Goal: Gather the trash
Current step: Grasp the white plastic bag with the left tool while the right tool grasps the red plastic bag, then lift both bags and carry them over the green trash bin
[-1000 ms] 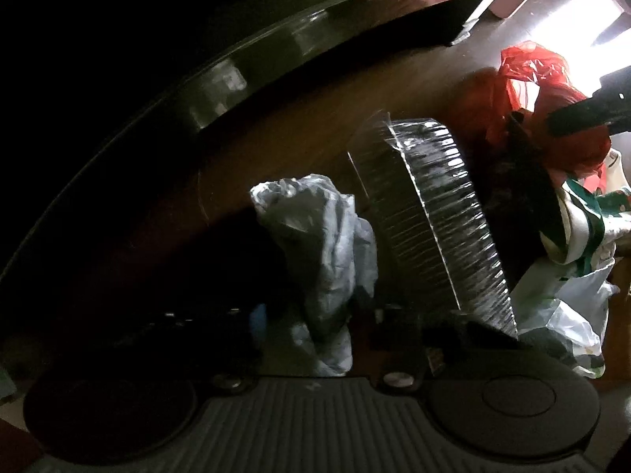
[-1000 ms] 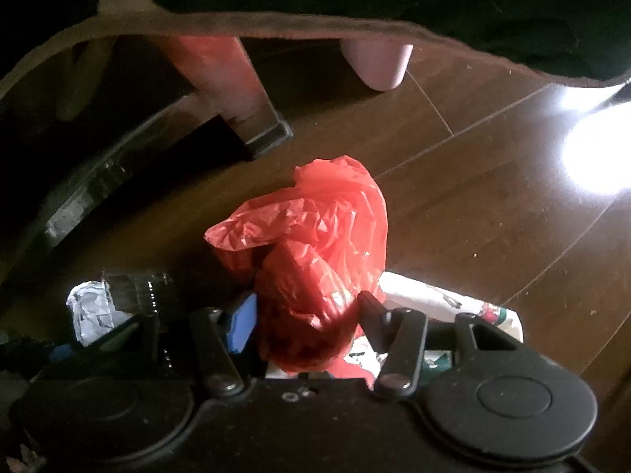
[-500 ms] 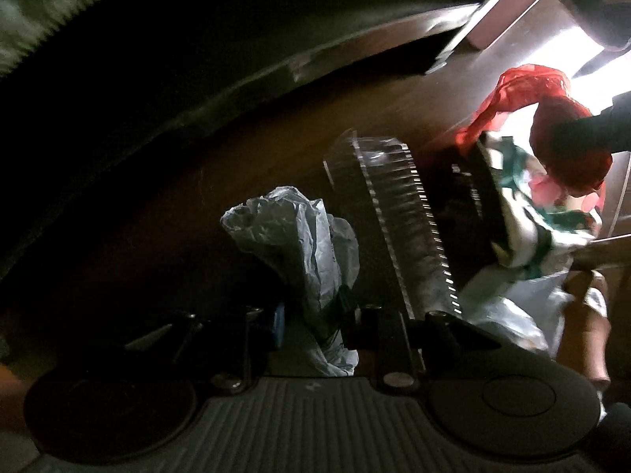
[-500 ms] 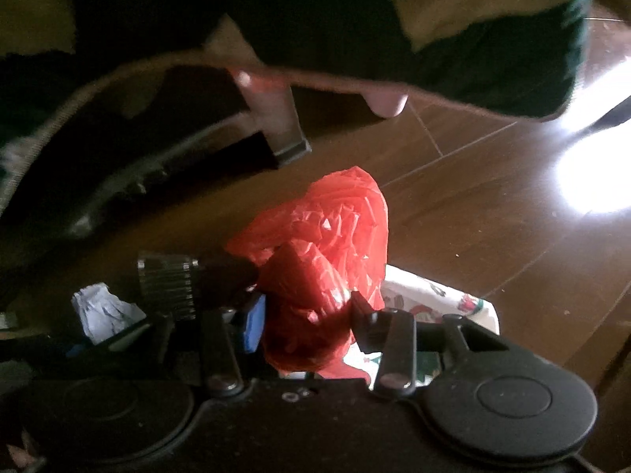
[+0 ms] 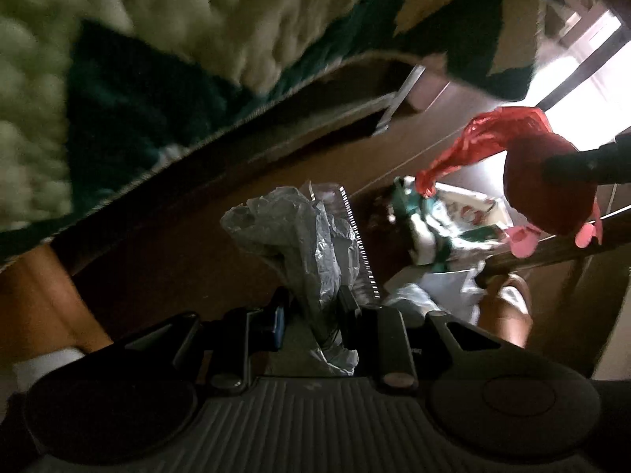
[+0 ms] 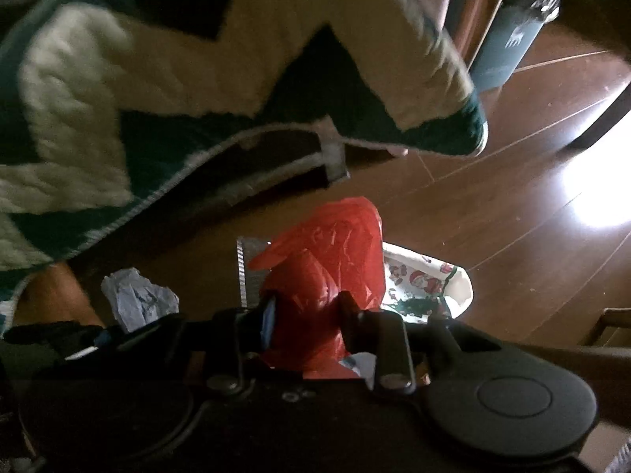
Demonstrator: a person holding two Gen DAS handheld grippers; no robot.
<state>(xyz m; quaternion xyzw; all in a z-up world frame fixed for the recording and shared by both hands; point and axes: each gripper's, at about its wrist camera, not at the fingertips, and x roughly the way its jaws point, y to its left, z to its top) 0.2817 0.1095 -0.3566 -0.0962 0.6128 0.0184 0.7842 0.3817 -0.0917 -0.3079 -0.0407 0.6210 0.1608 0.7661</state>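
Note:
My left gripper (image 5: pixel 311 315) is shut on a crumpled grey plastic bag (image 5: pixel 299 232), which hangs lifted off the dark wooden floor (image 5: pixel 189 260). My right gripper (image 6: pixel 305 315) grips a red plastic bag (image 6: pixel 327 260), and its jaws are closing tighter on it. In the left wrist view the red bag (image 5: pixel 548 185) hangs at the right. In the right wrist view the grey bag (image 6: pixel 134 295) shows at the lower left. Below on the floor lie a clear ribbed plastic container (image 5: pixel 359 236) and a white Christmas-print bag (image 6: pixel 426 287).
A green and cream knitted blanket (image 6: pixel 157 79) drapes over furniture across the top of both views. A grey-blue bin with a black liner (image 6: pixel 508 39) stands at the far upper right. A person's leg (image 5: pixel 35 295) is at the left. Bright glare (image 6: pixel 591 193) lies on the floor.
Both grippers have risen from the floor with their bags. The right jaws have narrowed on the red bag. The blanket has come into view; the container and Christmas bag stay on the floor.

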